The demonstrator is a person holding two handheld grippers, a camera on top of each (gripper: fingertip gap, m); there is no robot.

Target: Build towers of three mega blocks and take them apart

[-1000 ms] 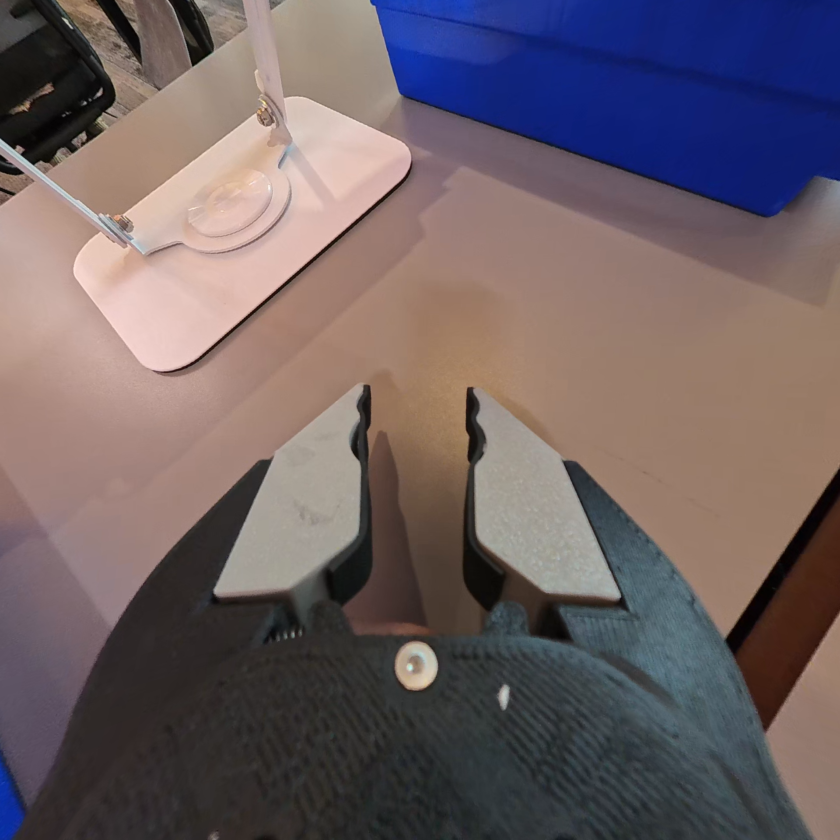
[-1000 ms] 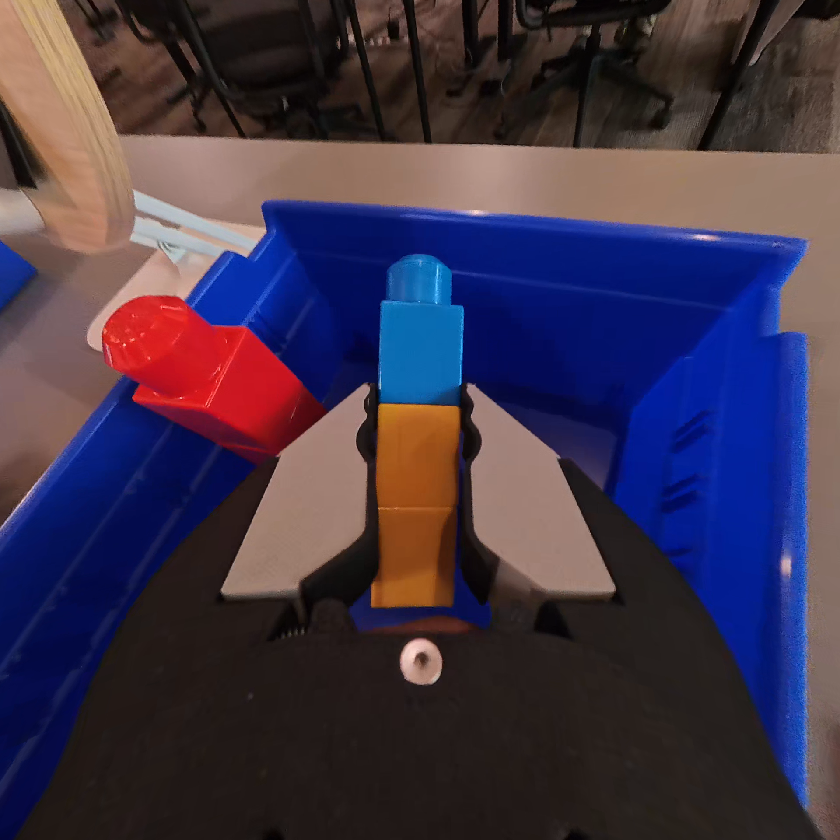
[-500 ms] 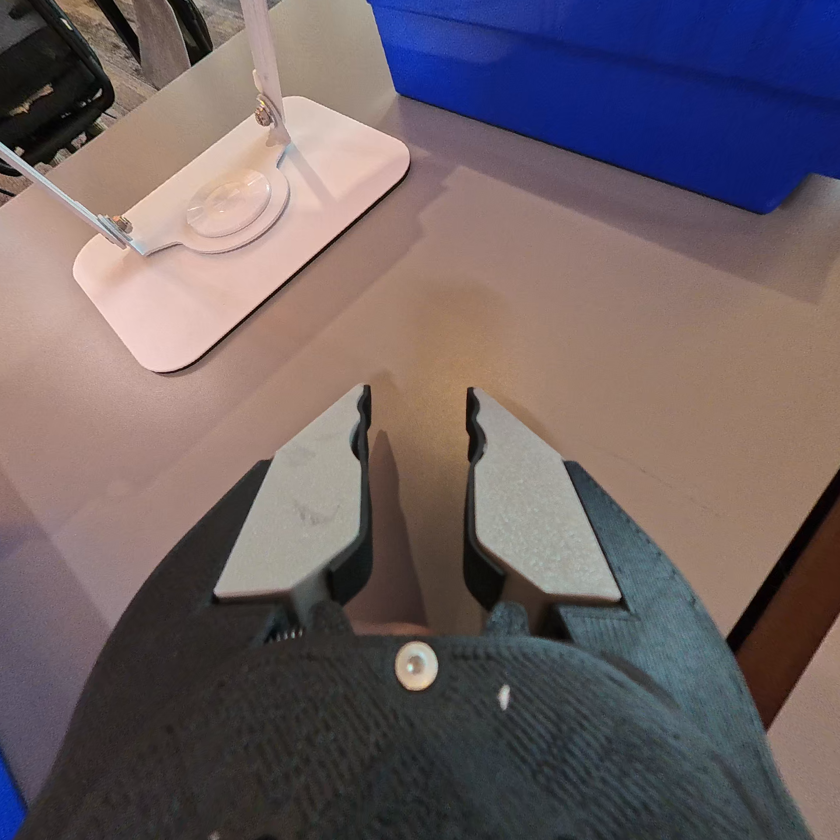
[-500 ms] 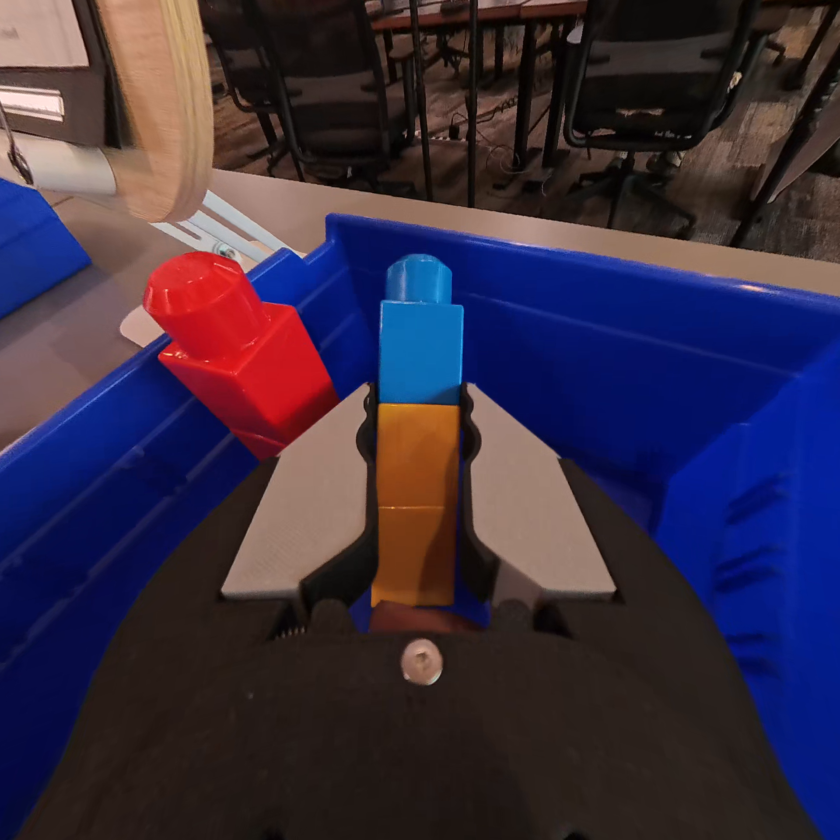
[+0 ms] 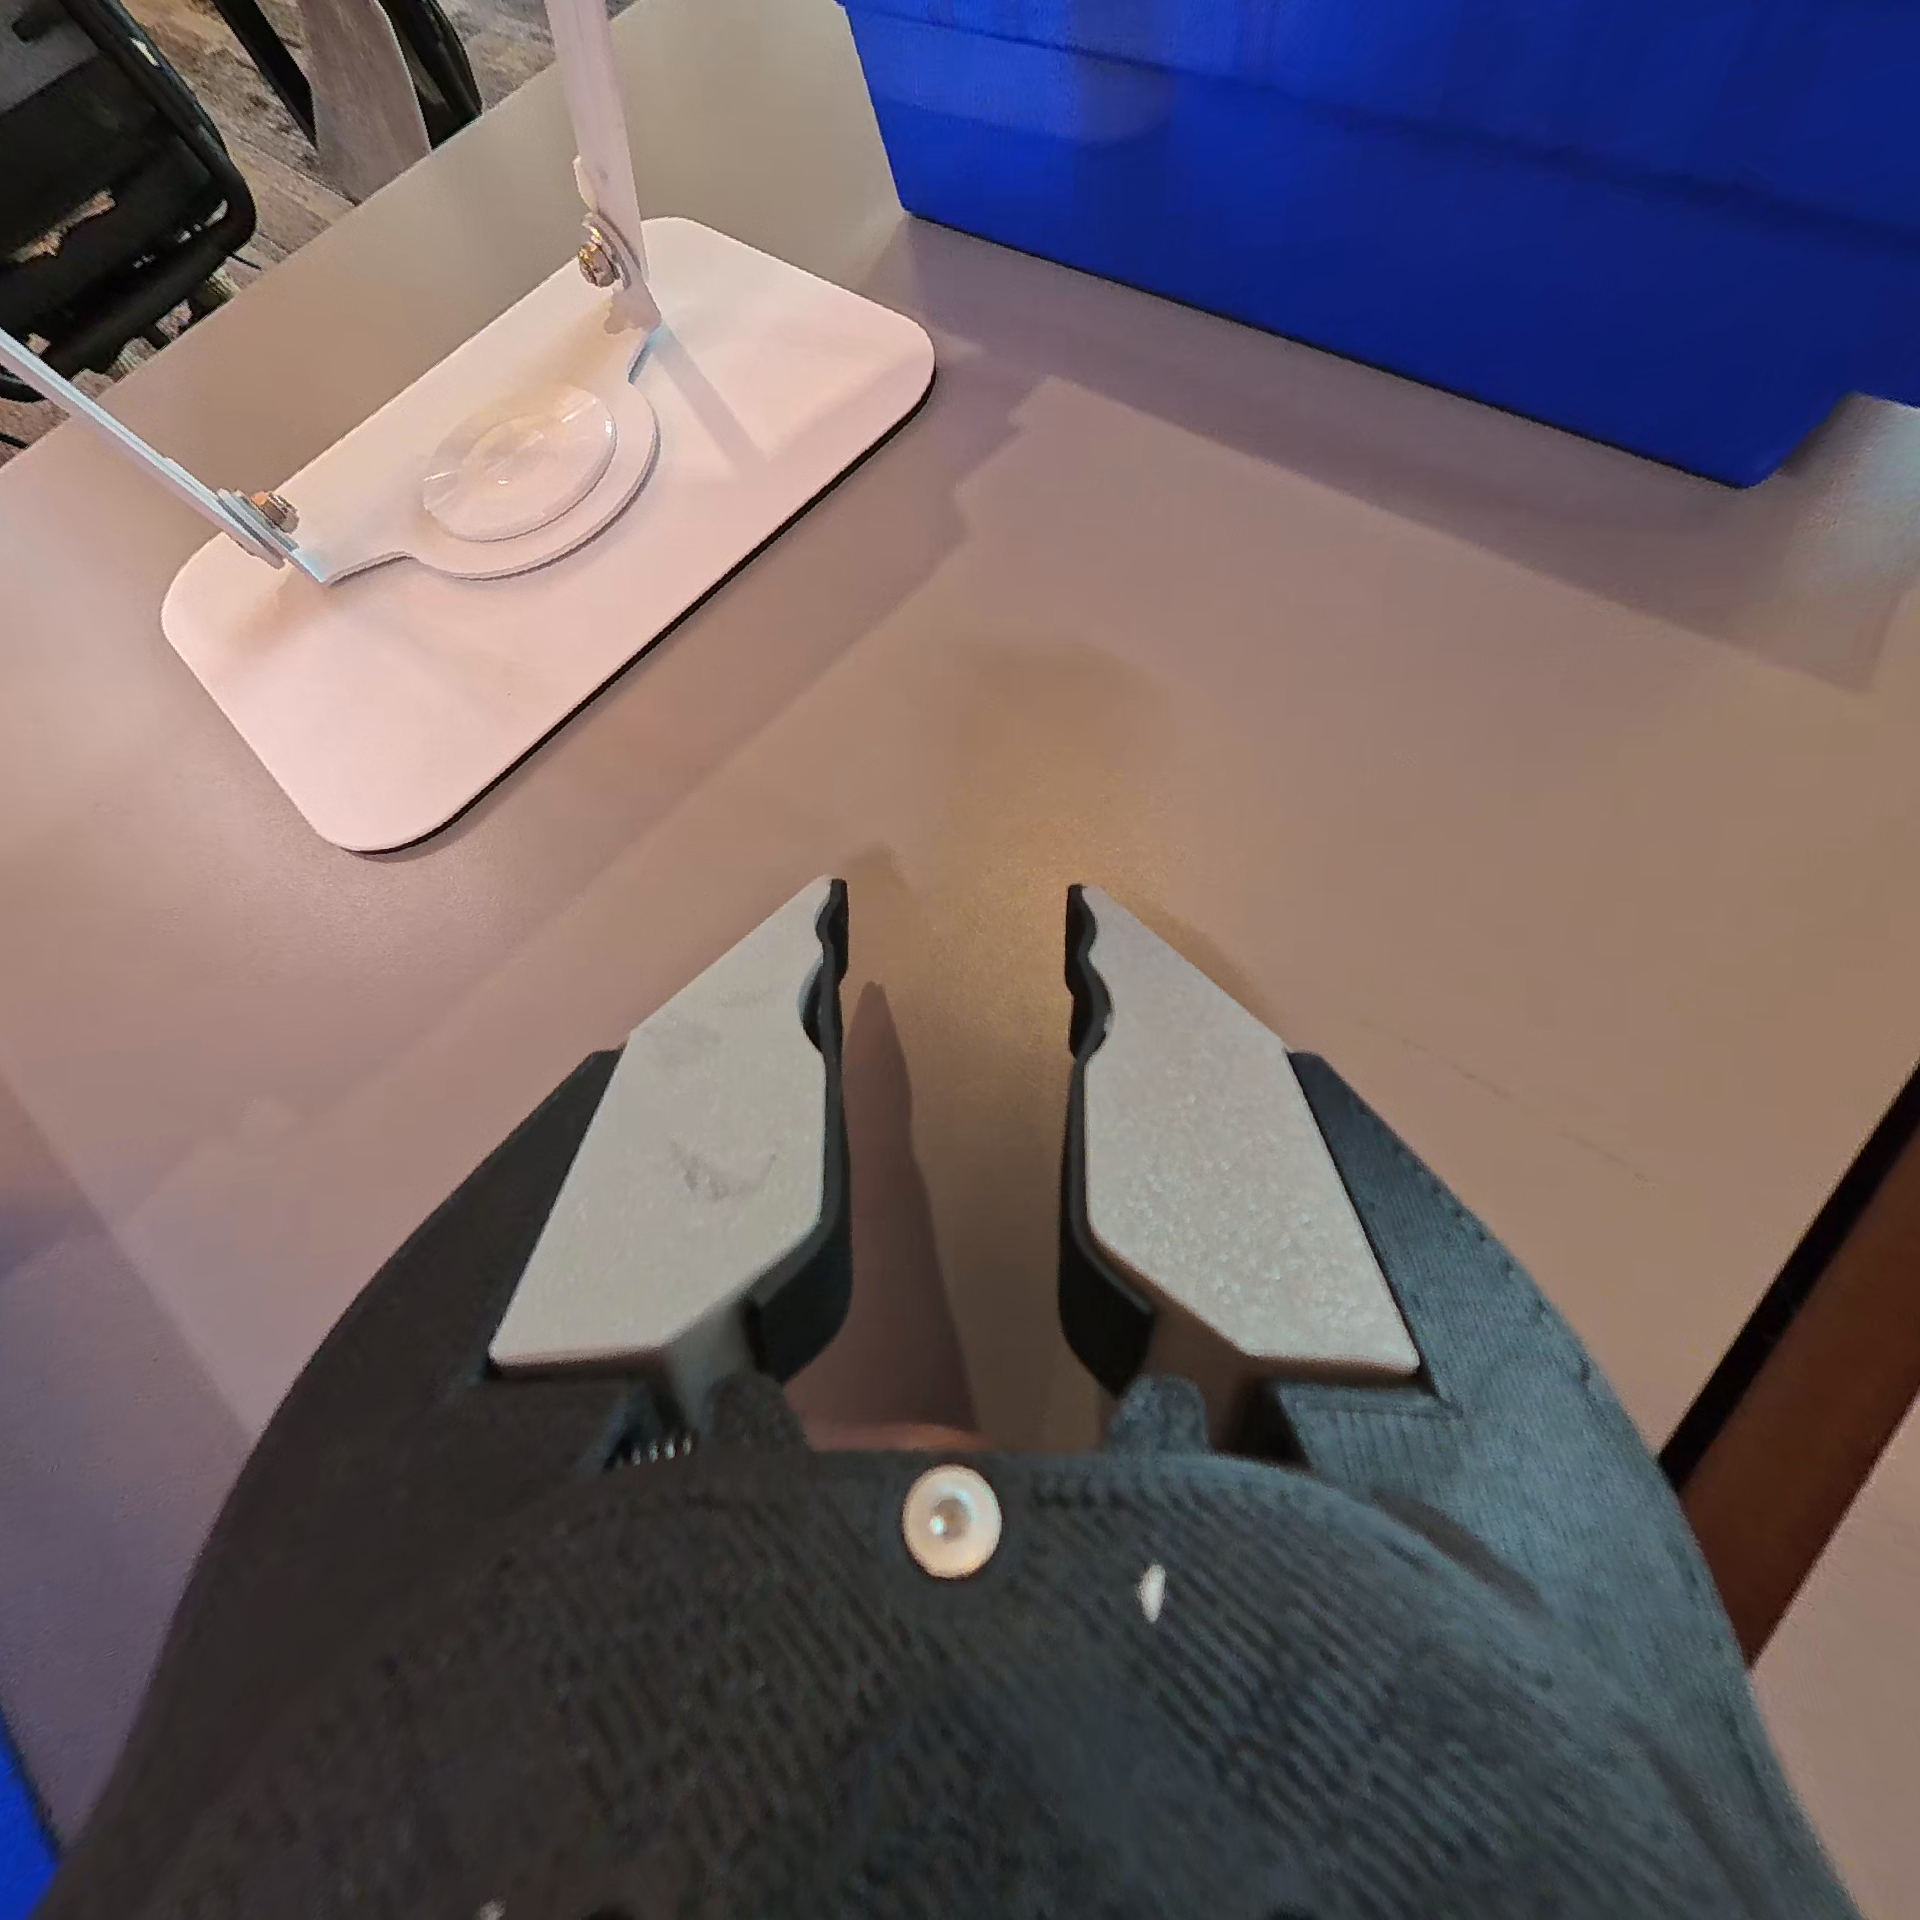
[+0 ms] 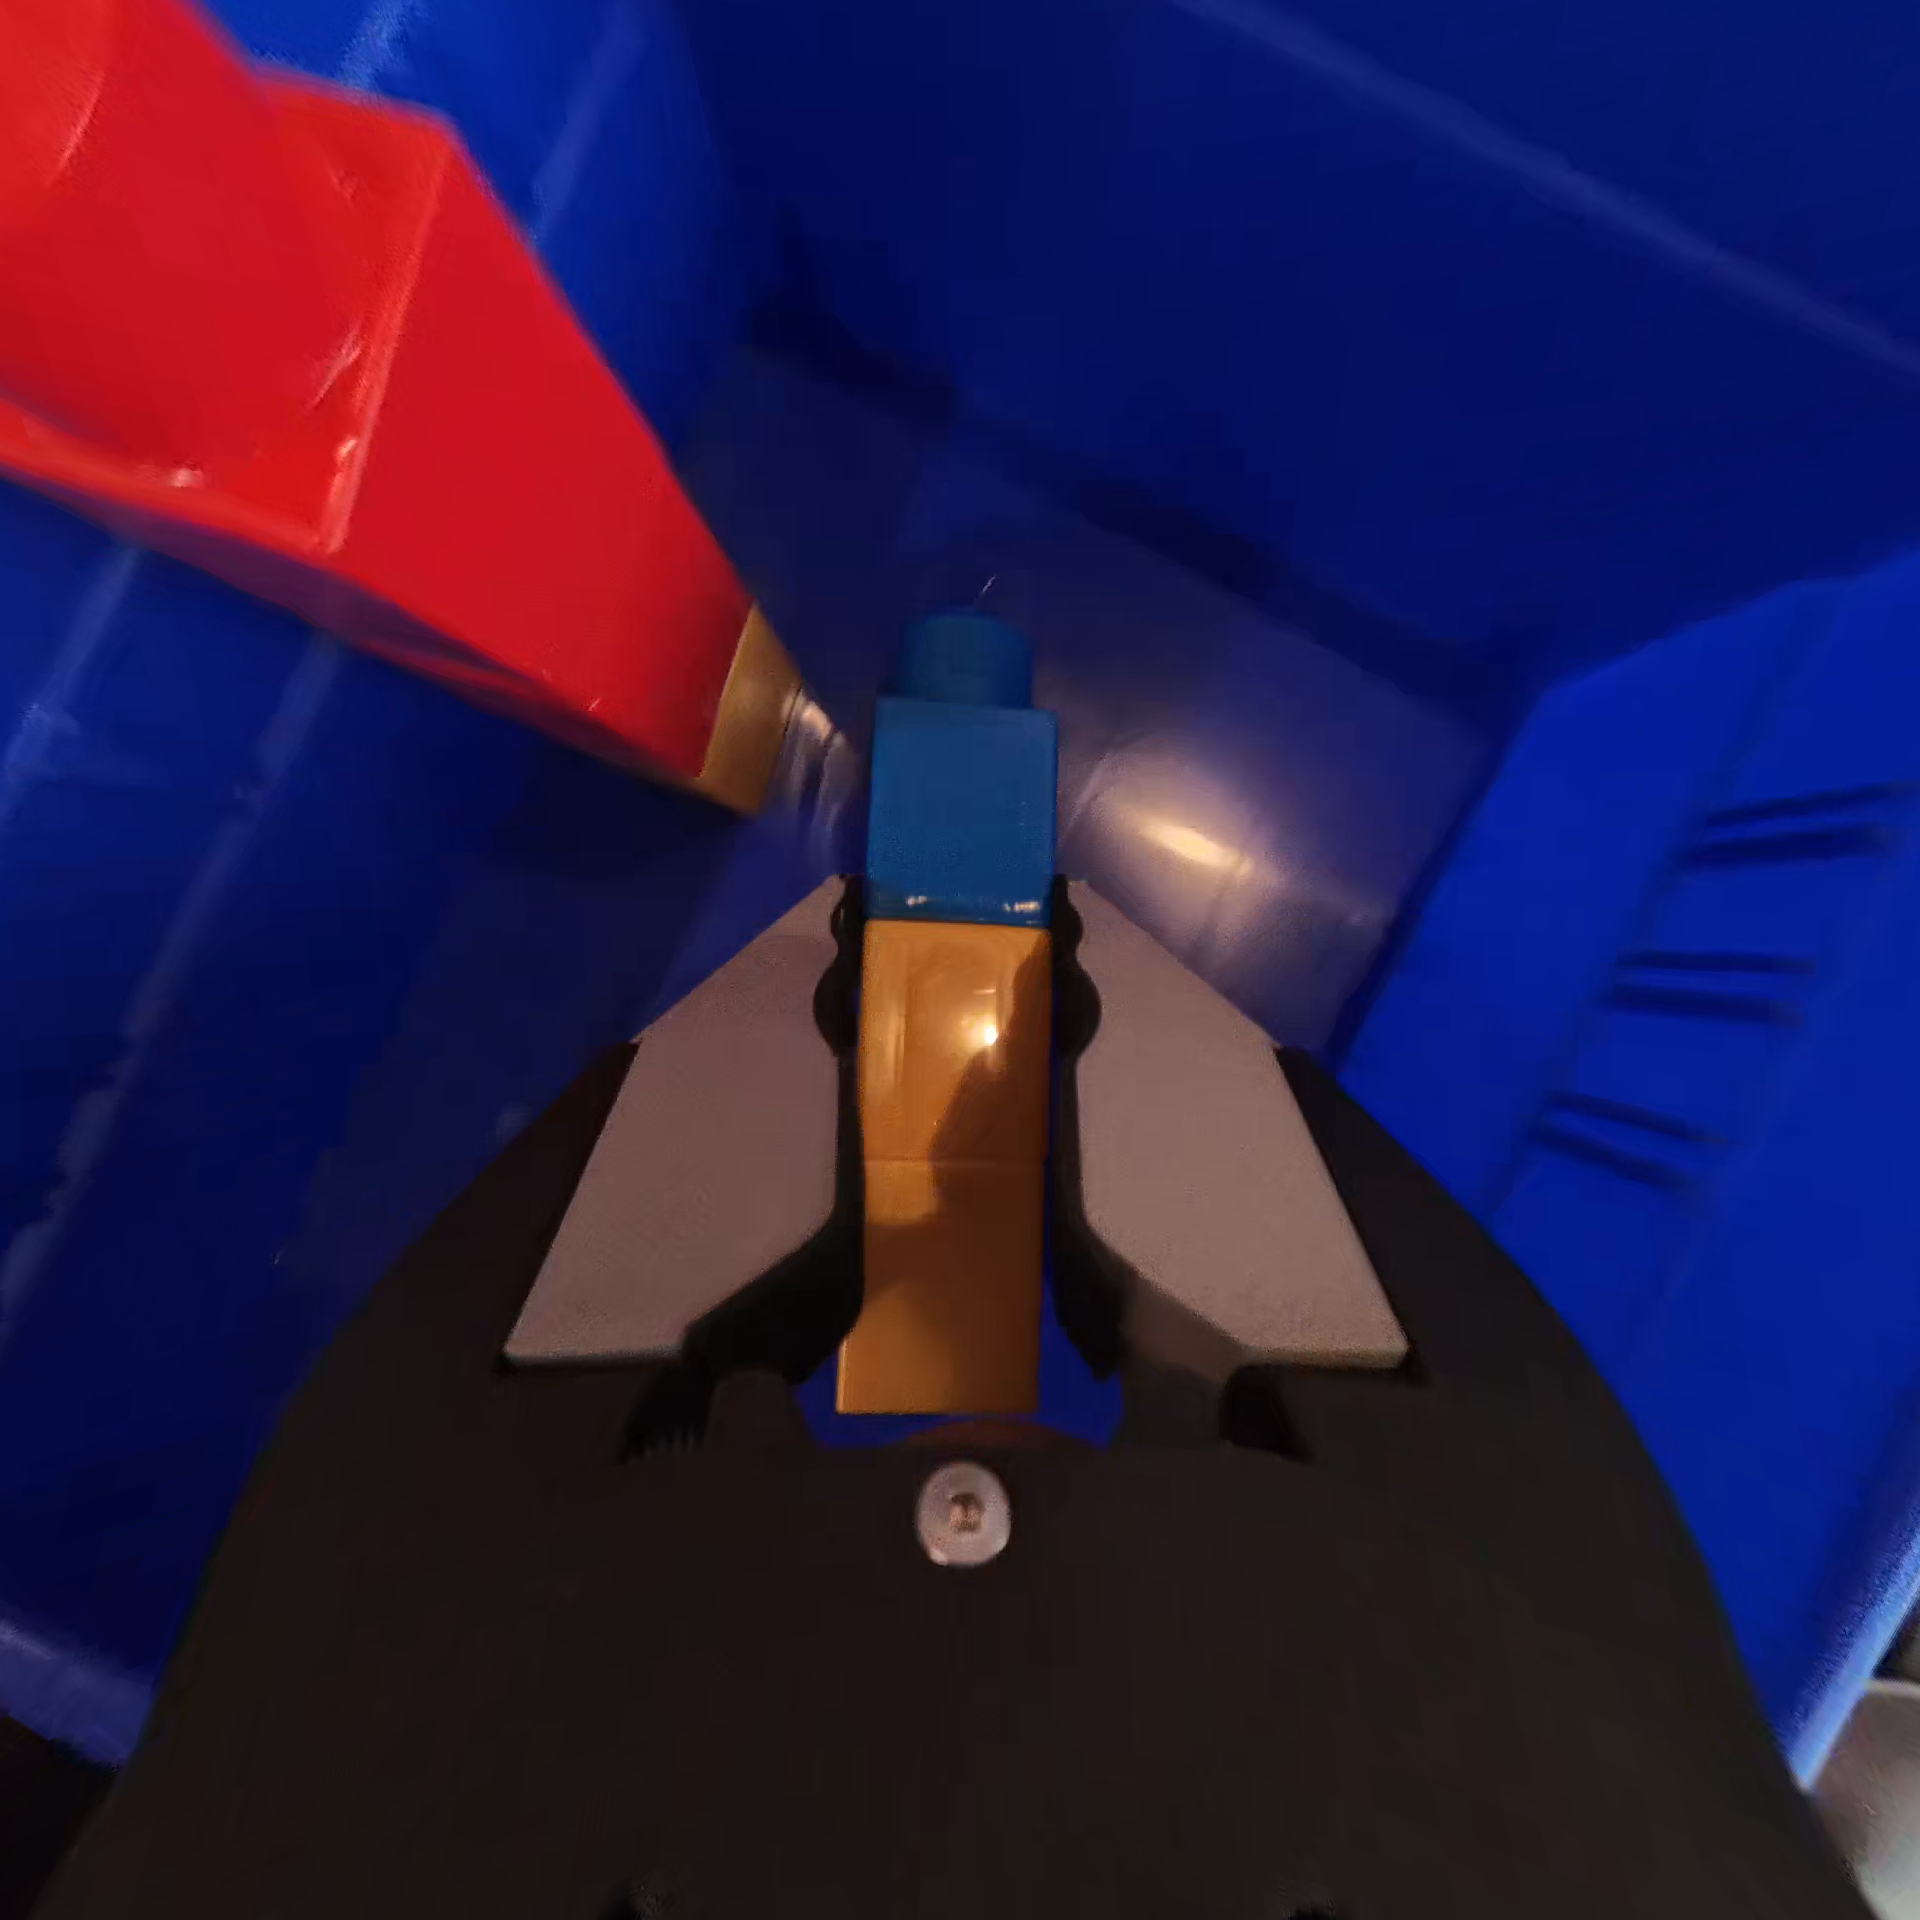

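In the right wrist view the right hand-held gripper (image 6: pixel 956 904) is clamped on a three-block tower (image 6: pixel 951 1039), its two fingers (image 6: pixel 717 1122) pressing the flanks of the orange blocks (image 6: pixel 945 1143) while the light blue block (image 6: pixel 961 800) juts out past the fingertips at the centre of the frame. The tower's long axis runs straight along the fingers, stud end leading, and it points down into the blue bin (image 6: pixel 1714 935), with the bin's glossy floor showing just beyond the stud; whether the stud touches the floor cannot be told through the blur. Close at the upper left lies a second tower, its red block (image 6: pixel 312 364) slanting down toward frame centre and ending in an orange edge just beside the blue block, so any lowering probably has to clear that neighbour. In the left wrist view the left hand-held gripper (image 5: pixel 956 904) is spread with nothing between its fingers, above the bare bench (image 5: pixel 1351 831), with the bin's outer wall at the upper right and a white stand base (image 5: pixel 540 582) at the upper left. The right gripper is plainly the nearer one; judging by this, it is about to set the tower down in the bin.
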